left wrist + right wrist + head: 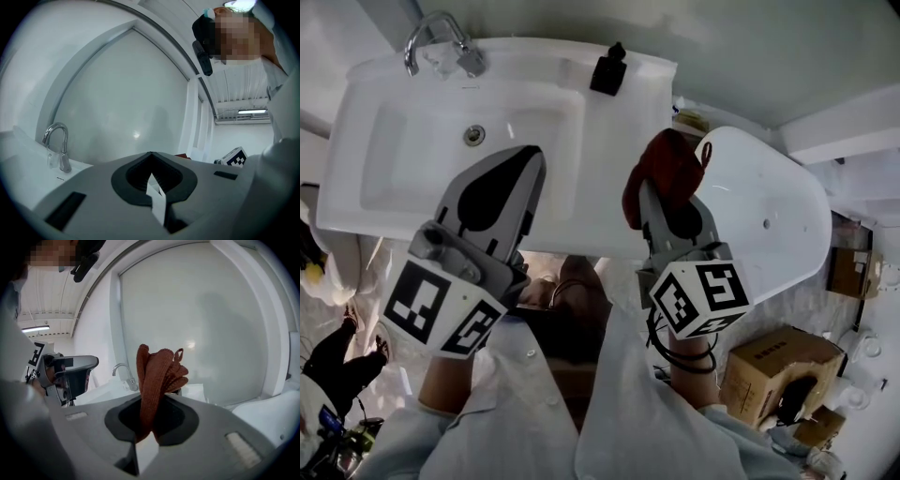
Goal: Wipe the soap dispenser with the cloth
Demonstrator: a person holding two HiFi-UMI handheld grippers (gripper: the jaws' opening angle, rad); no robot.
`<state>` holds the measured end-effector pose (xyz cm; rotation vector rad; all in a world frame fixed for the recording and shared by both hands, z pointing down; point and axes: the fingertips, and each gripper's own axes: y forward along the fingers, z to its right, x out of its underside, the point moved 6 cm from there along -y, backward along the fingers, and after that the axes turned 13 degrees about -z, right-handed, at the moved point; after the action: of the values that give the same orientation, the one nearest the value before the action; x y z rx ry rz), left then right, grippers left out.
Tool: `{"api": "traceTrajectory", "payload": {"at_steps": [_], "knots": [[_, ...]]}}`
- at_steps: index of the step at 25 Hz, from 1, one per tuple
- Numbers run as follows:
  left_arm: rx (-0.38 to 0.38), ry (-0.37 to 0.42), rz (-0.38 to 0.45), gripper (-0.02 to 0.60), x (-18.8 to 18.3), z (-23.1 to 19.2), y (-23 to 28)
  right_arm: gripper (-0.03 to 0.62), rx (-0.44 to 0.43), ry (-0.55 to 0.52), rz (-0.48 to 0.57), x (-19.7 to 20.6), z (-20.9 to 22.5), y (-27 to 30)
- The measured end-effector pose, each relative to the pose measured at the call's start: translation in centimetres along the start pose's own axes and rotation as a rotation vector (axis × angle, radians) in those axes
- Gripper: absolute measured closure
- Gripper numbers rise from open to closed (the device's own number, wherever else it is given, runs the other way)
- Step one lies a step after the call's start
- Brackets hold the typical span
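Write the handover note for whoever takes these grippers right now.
The left claw is shut and empty, over the front of the sink.
The right claw is shut on the cloth, bunched, near the sink's right front edge.
The soap dispenser stands on the back rim, right of the tap, untouched.
Done: cloth gripped. Left: bring it to the dispenser and wipe.

- The soap dispenser (608, 70) is only a small black shape on the back rim of the sink (356, 202), seen from above. Its form is too small to tell.
- The cloth (667, 164) covers the tips of the right gripper (670, 211), and its lower end is buried between the fingers (197, 427).
- In the right gripper view the cloth hides part of the sink just right of the faucet (121, 371).
- The left gripper (511, 192) hides part of the sink's front rim.
- A dark thing in the cardboard box (769, 361) cannot be made out.
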<state>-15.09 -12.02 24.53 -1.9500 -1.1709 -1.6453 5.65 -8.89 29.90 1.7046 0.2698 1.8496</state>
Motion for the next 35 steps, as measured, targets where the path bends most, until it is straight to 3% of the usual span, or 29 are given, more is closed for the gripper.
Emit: {"api": "traceTrajectory", "payload": {"at_steps": [16, 35], "knots": [[0.114, 0.023, -0.004, 0.578, 2.0, 2.4, -5.5, 0.539, 0.082, 0.060, 0.015, 4.5, -5.8, -5.8], [0.097, 0.044, 0.005, 0.578, 1.7, 6.7, -3.6, 0.539, 0.026, 0.012, 0.049, 3.4, -3.8, -8.4]]}}
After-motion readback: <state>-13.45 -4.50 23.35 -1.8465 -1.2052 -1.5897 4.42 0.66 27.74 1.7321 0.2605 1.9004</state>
